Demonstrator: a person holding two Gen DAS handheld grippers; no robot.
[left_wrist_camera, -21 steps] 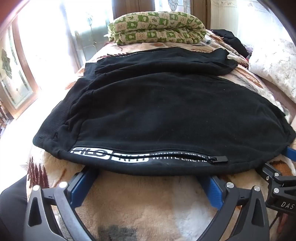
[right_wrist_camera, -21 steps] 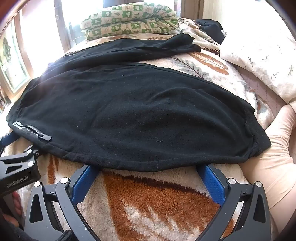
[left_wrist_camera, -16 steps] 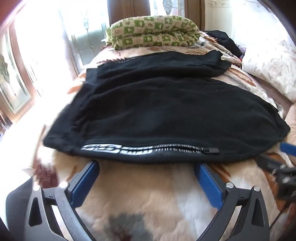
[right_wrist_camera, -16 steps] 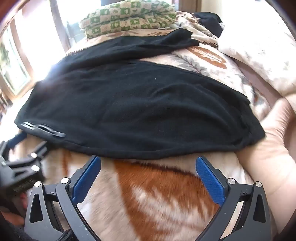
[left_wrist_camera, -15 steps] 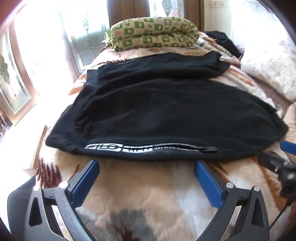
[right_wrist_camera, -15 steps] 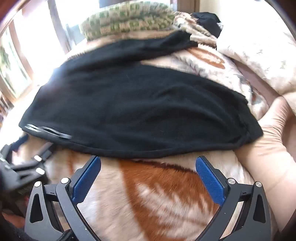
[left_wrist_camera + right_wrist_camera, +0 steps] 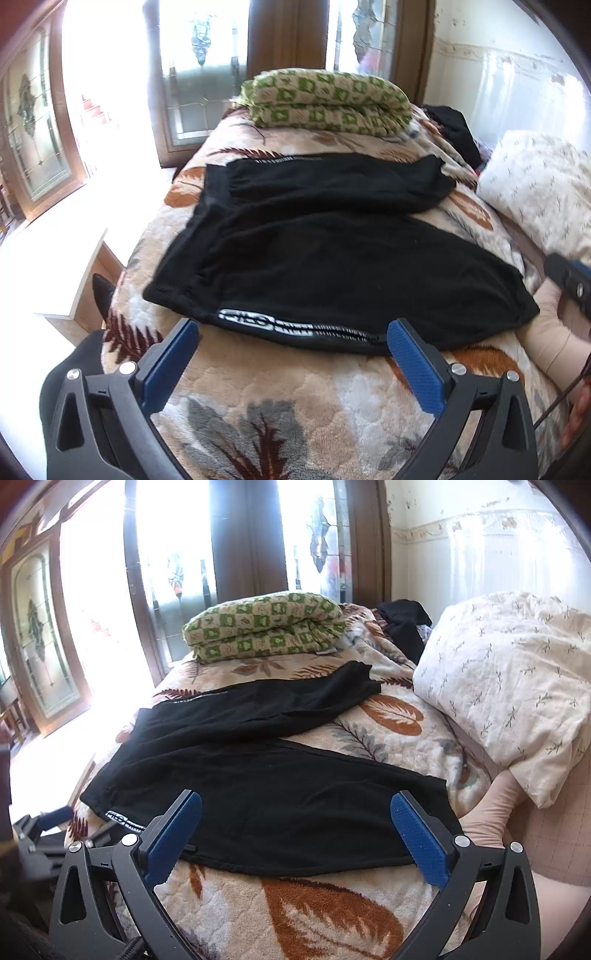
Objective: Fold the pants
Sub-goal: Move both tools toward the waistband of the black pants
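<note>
Black pants [image 7: 332, 258] lie flat on the bed blanket [image 7: 303, 398], both legs spread apart toward the right, a white-lettered zip strip [image 7: 295, 326] along the near edge. They also show in the right wrist view [image 7: 280, 794]. My left gripper [image 7: 291, 362] is open and empty, raised just before the pants' near edge by the zip strip. My right gripper [image 7: 295, 834] is open and empty above the near leg's edge. The left gripper also shows at the left edge of the right wrist view [image 7: 40, 830].
A folded green checked quilt [image 7: 325, 101] lies at the far end of the bed. A white flowered pillow [image 7: 509, 686] sits at the right. Dark clothing [image 7: 404, 624] lies beyond it. A white bedside stand [image 7: 55, 273] is at the left. Windows line the far wall.
Both grippers have let go of the pants' near edge, pulled back and risen. The pants now lie further from both cameras, flat on the blanket.
</note>
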